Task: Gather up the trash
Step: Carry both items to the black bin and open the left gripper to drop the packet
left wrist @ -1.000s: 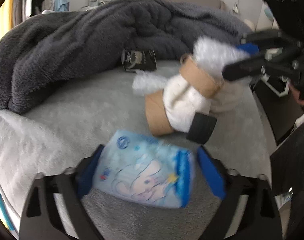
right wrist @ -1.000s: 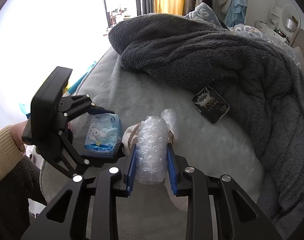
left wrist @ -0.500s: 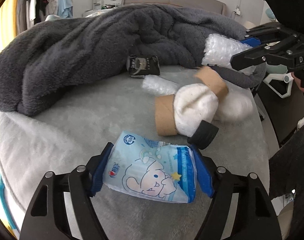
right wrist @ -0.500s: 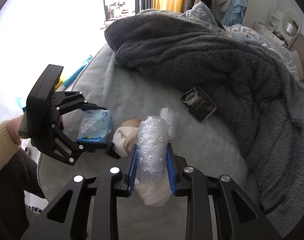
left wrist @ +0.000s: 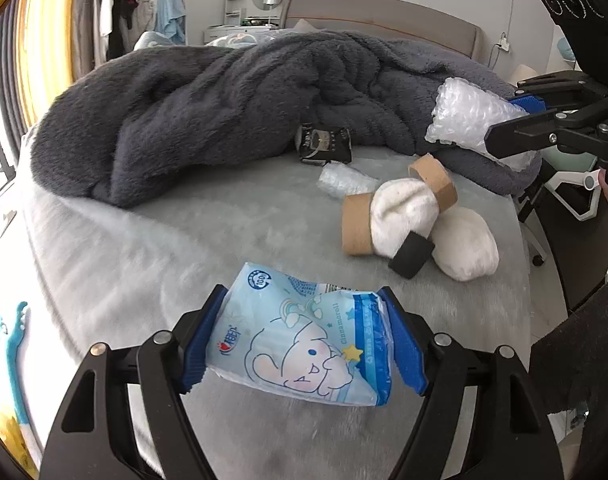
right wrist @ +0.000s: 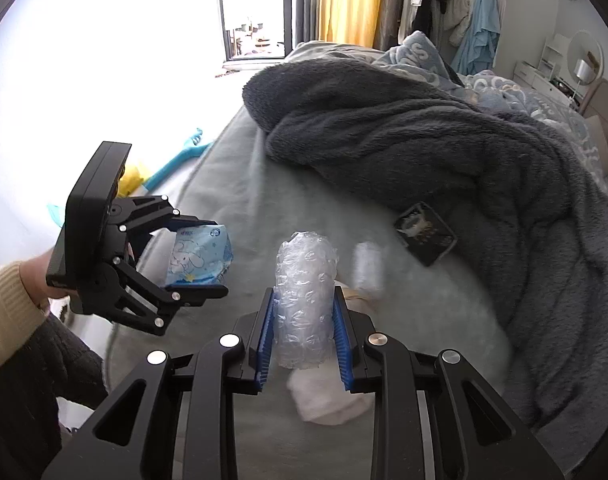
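Observation:
My left gripper (left wrist: 304, 336) is shut on a light blue tissue packet (left wrist: 300, 344) with a cartoon print, held above the grey bed (left wrist: 184, 240). It also shows in the right wrist view (right wrist: 200, 258). My right gripper (right wrist: 304, 336) is shut on a roll of bubble wrap (right wrist: 304, 300), held above the bed; it shows at the right of the left wrist view (left wrist: 471, 120). On the bed lie two cardboard rings (left wrist: 355, 224), a black ring (left wrist: 411, 254), white socks (left wrist: 463, 244), a small bubble wrap piece (left wrist: 343, 180) and a black packet (left wrist: 323, 144).
A dark grey fleece blanket (left wrist: 204, 100) is heaped across the far side of the bed. A white chair base (left wrist: 575, 192) stands at the right beside the bed. A blue and yellow item (right wrist: 176, 160) lies on the floor to the left.
Both grippers have lifted up and back from the bed with their loads. The left gripper closed on the tissue packet. The bubble wrap roll rose clear of the socks and rings.

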The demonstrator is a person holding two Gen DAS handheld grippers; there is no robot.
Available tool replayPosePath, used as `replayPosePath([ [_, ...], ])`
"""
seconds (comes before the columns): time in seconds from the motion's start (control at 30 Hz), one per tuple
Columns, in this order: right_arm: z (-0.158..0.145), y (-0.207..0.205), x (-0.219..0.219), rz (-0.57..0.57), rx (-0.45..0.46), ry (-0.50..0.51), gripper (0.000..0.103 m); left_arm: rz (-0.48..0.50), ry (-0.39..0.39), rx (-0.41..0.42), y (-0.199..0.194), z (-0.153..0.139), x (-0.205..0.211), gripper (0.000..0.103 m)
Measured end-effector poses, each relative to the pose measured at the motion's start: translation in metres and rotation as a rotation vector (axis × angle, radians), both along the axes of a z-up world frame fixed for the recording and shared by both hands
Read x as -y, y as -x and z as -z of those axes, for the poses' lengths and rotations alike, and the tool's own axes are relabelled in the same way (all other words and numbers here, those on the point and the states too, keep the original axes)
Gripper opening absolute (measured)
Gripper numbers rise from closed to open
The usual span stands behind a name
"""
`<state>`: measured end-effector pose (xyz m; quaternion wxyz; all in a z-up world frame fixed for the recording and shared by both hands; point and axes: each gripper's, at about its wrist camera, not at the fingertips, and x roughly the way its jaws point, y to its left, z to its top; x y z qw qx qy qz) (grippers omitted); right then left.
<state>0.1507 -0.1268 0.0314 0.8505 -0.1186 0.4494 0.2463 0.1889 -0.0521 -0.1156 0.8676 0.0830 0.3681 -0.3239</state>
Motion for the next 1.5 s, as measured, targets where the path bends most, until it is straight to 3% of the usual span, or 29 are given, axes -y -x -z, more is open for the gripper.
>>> replayPosePath([
  [0.67, 0.012, 0.031, -0.064, -0.017, 0.024, -0.092, 0.027, -0.219, 0.043, -0.001, 0.055, -0.021, -0.076, 0.077],
  [0.97, 0.032, 0.03, -0.093, -0.024, 0.017, -0.146, 0.027, -0.364, -0.022, -0.046, 0.064, 0.004, -0.116, 0.077],
  [1.2, 0.034, 0.024, -0.124, -0.042, 0.019, -0.197, 0.027, -0.49, -0.022, -0.091, 0.062, 0.02, -0.156, 0.077],
  [1.4, 0.05, 0.019, -0.155, -0.06, -0.002, -0.184, 0.027, -0.584, -0.008, -0.167, 0.063, 0.036, -0.191, 0.077],
  [1.5, 0.057, 0.016, -0.17, -0.074, -0.016, -0.186, 0.027, -0.615, -0.041, -0.181, 0.065, 0.042, -0.204, 0.077],
])
